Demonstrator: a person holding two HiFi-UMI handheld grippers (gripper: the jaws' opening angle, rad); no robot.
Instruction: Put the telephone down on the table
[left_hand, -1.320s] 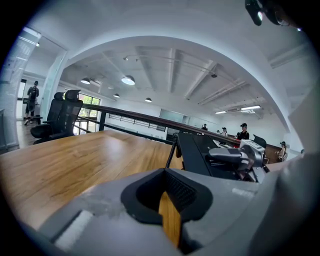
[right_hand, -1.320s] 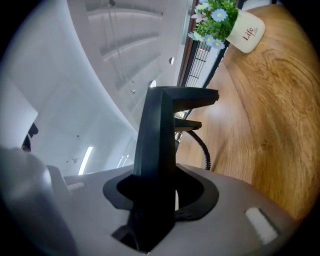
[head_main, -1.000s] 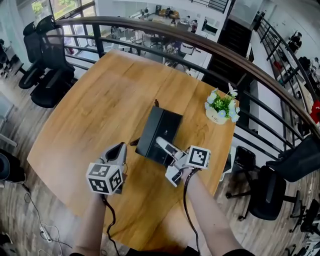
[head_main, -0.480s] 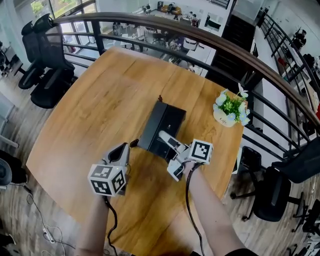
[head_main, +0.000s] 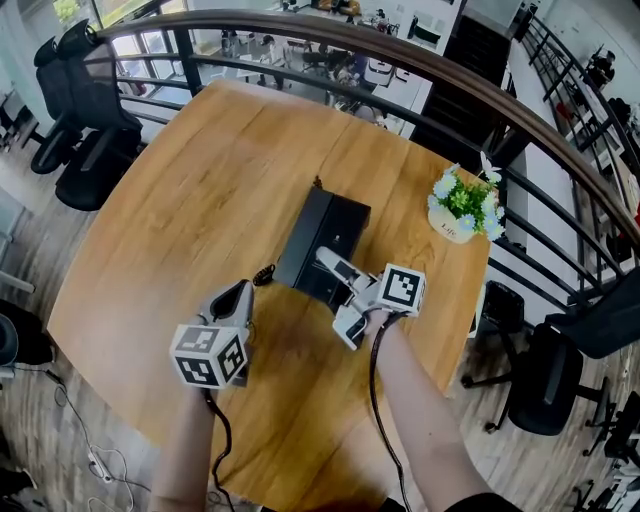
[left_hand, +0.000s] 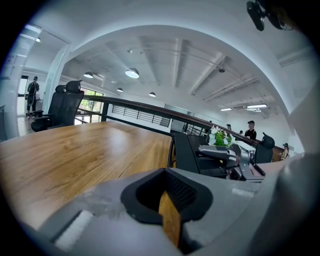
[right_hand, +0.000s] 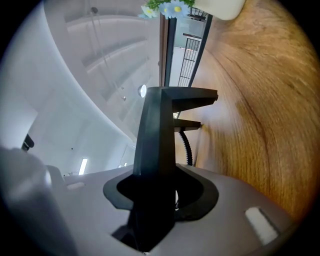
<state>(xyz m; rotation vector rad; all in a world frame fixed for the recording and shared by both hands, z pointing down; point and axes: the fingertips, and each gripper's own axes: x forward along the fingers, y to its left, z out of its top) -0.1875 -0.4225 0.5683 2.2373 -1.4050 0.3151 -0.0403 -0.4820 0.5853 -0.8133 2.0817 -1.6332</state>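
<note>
The black telephone (head_main: 322, 243) lies lengthwise at the middle of the round wooden table (head_main: 200, 170), its curly cord (head_main: 263, 273) trailing off its left side. My right gripper (head_main: 332, 270) is shut on the telephone's near edge, and in the right gripper view the black body (right_hand: 157, 130) fills the gap between the jaws of that gripper (right_hand: 155, 200). I cannot tell whether the telephone rests flat on the wood. My left gripper (head_main: 237, 298) hovers just left of it, near the cord, shut with nothing in it. The left gripper view shows that gripper (left_hand: 170, 210) with the telephone (left_hand: 192, 150) ahead to the right.
A white pot of flowers (head_main: 460, 215) stands at the table's right edge, also in the left gripper view (left_hand: 220, 137). A dark railing (head_main: 400, 80) curves behind the table. Black office chairs (head_main: 85, 110) stand at the far left and others at the right (head_main: 560, 380).
Both grippers have sunk a little toward the table, the right one bringing the telephone down with it. Neither grip has changed.
</note>
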